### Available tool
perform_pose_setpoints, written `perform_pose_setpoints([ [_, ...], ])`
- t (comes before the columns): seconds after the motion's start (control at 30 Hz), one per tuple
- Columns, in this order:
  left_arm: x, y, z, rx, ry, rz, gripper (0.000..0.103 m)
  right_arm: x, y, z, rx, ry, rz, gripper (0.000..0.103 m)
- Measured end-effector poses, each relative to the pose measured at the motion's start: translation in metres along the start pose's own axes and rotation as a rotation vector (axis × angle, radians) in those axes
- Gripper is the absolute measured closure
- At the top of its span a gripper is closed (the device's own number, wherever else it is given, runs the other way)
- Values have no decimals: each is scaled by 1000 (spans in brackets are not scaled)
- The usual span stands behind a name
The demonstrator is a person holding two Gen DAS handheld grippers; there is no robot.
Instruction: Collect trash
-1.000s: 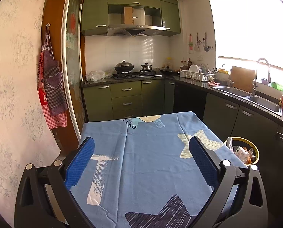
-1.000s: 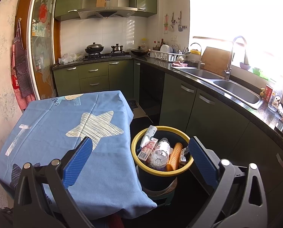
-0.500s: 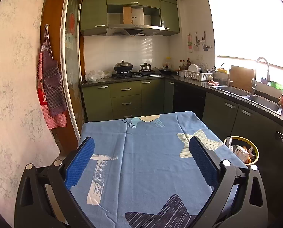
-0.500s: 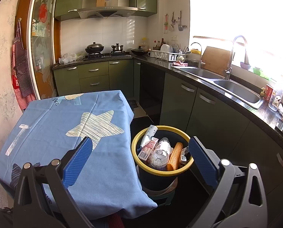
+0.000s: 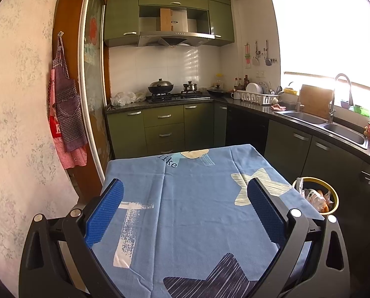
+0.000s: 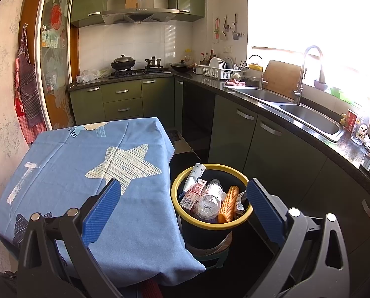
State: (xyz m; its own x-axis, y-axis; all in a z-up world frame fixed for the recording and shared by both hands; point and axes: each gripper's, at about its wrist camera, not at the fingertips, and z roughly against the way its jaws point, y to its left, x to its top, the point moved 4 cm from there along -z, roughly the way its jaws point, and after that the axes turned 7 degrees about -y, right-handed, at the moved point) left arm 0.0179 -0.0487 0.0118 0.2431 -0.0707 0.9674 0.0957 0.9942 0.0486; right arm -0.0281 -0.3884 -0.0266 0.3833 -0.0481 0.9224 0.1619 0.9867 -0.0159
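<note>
**Both grippers held apart above the cloth-covered bench, trash sitting in the yellow-rimmed bin**

The landmark here is the round black trash bin with a yellow rim [image 6: 211, 223], standing on the floor just beside the right edge of the bench draped in a blue cloth printed with pale and dark stars [image 5: 197, 198]. Inside the bin lie a crushed clear plastic bottle [image 6: 209, 197], a red-and-white carton [image 6: 192, 195] leaning against the bin's near-left wall, a white tube-like pack [image 6: 193, 176] poking above the rim at the back left, an orange ribbed foam sleeve [image 6: 228, 203] to the right of the bottle, and a crumpled wrapper [image 6: 239, 200] at the far right. All of it is in the bin; the cloth itself shows only its printed pattern.

The left gripper [image 5: 185, 213] hangs over the bench, left of the bin, its blue-padded fingers [image 5: 105, 213] spread wide with nothing between them. The right gripper [image 6: 182, 213] points down toward the bin, one blue pad over the cloth's edge and the other over the floor on the bin's right; its fingers [image 6: 264, 211] are likewise released and empty.

Beyond the bin runs a dark stone counter over green cabinets [image 6: 259, 134], with a steel double sink [image 6: 306, 116] and tall faucet [image 6: 303, 74]. Farther back from the bin, a black wok [image 6: 123, 62] sits on the stove.
</note>
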Motion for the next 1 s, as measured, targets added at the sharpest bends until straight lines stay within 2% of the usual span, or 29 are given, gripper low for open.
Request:
perform_pose_setpoints([
  [1.0,-3,2,0,-10,8,-4,5,-5,2,-3,-1,6,0,7],
])
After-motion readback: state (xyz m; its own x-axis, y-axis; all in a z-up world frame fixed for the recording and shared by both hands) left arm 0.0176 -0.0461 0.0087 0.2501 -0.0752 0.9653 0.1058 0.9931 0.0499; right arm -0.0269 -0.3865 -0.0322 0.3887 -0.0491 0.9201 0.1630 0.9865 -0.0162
